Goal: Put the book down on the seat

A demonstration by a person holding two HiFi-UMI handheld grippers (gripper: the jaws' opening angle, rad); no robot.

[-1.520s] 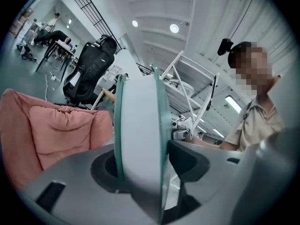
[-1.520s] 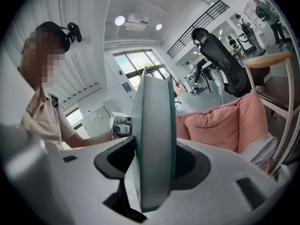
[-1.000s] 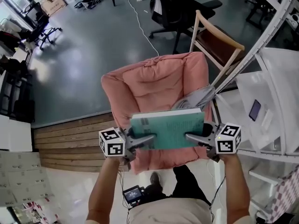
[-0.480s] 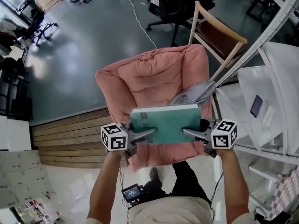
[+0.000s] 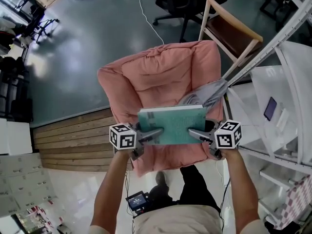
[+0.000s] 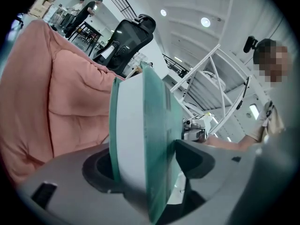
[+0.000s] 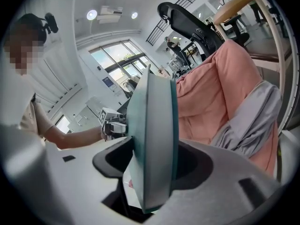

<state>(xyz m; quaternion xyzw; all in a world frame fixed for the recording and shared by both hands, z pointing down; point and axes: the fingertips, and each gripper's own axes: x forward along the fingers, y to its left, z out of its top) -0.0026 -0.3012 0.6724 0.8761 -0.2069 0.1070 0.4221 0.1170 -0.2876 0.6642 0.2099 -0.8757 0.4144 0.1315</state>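
Two handheld grippers bring a teal-covered book (image 5: 171, 126) flat and level over the front edge of the pink cushioned seat (image 5: 161, 72), one at each short end. The left gripper (image 5: 152, 133) has its fingers opening, with the book's edge between them and the grip seemingly gone, while the right gripper (image 5: 196, 132) has its fingers clenched on the opposite edge. The carry looks all but finished: what appears left is for the right side to let go too and both tools to draw back, leaving the book on the cushion. Whether its underside already rests on the padding cannot be told. The head view alone gives the layout: book near the seat's front edge, a grey cloth (image 5: 207, 95) draped over the seat's right side just behind it, a wooden chair (image 5: 233, 35) beyond. Only the two gripper views show the white page block edge-on between the fingers, which the head view cannot resolve.
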